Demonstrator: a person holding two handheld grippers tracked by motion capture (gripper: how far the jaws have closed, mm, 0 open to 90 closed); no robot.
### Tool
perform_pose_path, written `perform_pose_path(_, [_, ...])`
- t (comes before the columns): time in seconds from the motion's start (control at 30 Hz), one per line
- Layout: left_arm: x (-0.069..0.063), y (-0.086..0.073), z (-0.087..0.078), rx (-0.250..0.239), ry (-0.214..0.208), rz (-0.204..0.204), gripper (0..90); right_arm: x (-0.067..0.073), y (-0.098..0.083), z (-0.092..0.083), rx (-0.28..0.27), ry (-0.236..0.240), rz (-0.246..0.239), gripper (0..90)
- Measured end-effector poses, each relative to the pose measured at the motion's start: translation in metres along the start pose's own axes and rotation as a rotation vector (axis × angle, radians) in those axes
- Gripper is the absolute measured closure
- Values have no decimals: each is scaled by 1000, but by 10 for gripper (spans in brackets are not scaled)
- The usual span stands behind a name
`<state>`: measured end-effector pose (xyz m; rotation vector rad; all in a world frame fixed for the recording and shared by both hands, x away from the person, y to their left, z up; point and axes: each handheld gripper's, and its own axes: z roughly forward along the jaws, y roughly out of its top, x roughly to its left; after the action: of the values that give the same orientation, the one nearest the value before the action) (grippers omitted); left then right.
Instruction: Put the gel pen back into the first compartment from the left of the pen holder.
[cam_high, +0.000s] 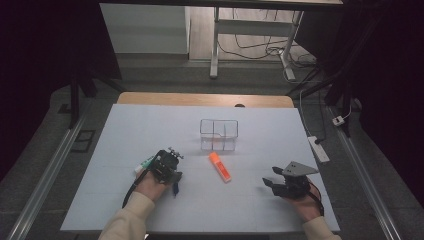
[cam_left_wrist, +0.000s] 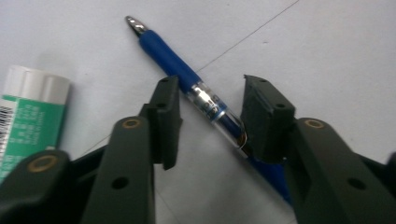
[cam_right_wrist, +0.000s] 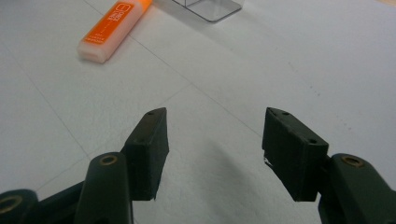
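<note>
A blue pen (cam_left_wrist: 180, 70) with a clear barrel lies on the white table sheet (cam_left_wrist: 327, 56), running diagonally between the jaws of my left gripper (cam_left_wrist: 210, 100). The jaws straddle it, open; the right one is at or very near the barrel. From above, the left gripper (cam_high: 170, 172) points down at the sheet with the pen's end (cam_high: 175, 190) sticking out below it. My right gripper (cam_right_wrist: 212, 135) hovers open over bare sheet with nothing between its fingers, at the front right in the high view (cam_high: 270, 176).
A green and white glue stick (cam_left_wrist: 28, 116) lies just left of the left gripper (cam_high: 144, 164). An orange highlighter (cam_high: 220, 167) (cam_right_wrist: 114, 30) rests mid-table. Behind it stands a clear divided box (cam_high: 218, 134) (cam_right_wrist: 205, 7).
</note>
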<state>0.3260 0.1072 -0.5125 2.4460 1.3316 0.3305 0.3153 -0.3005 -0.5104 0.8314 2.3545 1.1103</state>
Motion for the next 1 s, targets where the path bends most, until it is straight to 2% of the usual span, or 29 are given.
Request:
perform_pose_path(0.1, [-1,1,-1,23,63,26,684,0,0,0,2,-2,-3,405])
perform_pose_path(0.33, [1,-1,-1,24,117,35,756,0,0,1,5,-5,-2,405])
perform_pose_path(0.4, [4,-2,-1,26,121,34,782,0,0,1,7,-5,-1,405])
perform_pose_path(0.7, [14,-5,0,12,46,-20,787,-1,-1,1,9,-7,4,405])
perform_pose_path(0.8, [23,-4,1,15,-21,-57,784,-1,-1,2,15,-9,7,405])
perform_pose_path(0.87, [27,-3,1,21,-44,-64,783,-1,-1,3,19,-13,5,405])
perform_pose_path(1.0, [28,-1,1,41,-48,-49,785,-1,-1,4,24,-20,8,406])
